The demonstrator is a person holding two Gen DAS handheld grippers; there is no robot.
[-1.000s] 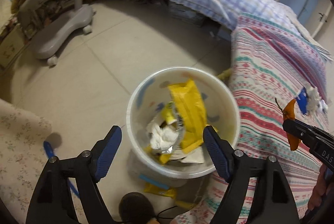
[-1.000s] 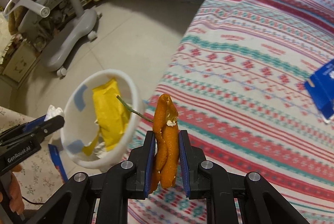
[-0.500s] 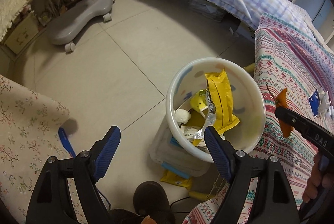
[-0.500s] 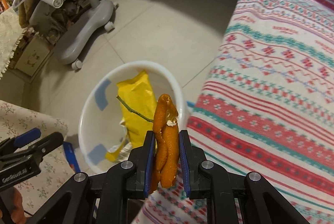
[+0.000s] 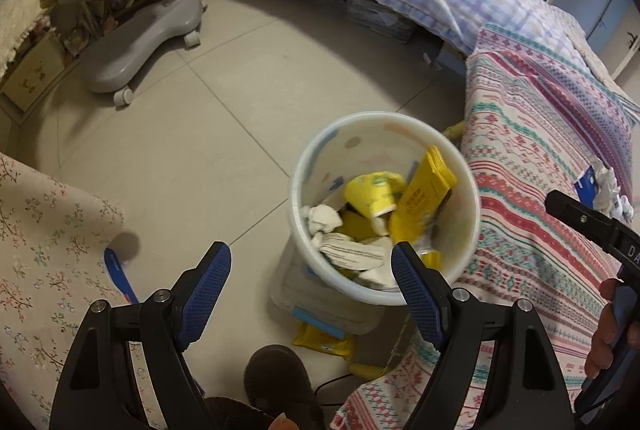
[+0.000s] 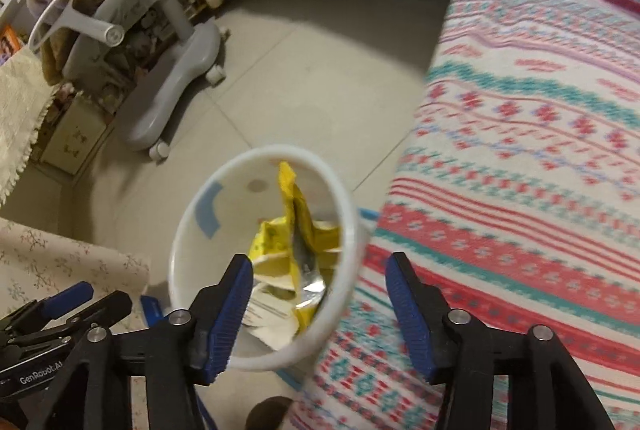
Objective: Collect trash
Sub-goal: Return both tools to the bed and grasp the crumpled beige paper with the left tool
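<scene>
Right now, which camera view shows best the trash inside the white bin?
The left wrist view: it looks down into the white bin and shows the yellow packets and crumpled tissues. In the right wrist view, the right gripper and blur hide much.

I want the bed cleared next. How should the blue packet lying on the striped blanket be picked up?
Probably by a free edge: the blue packet lies flat on the striped blanket, so a thin edge suits two fingers best. Come from above with the open right gripper, on the side facing the white bin, since crumpled white tissue crowds its far side. The soft blanket may bunch up.
</scene>
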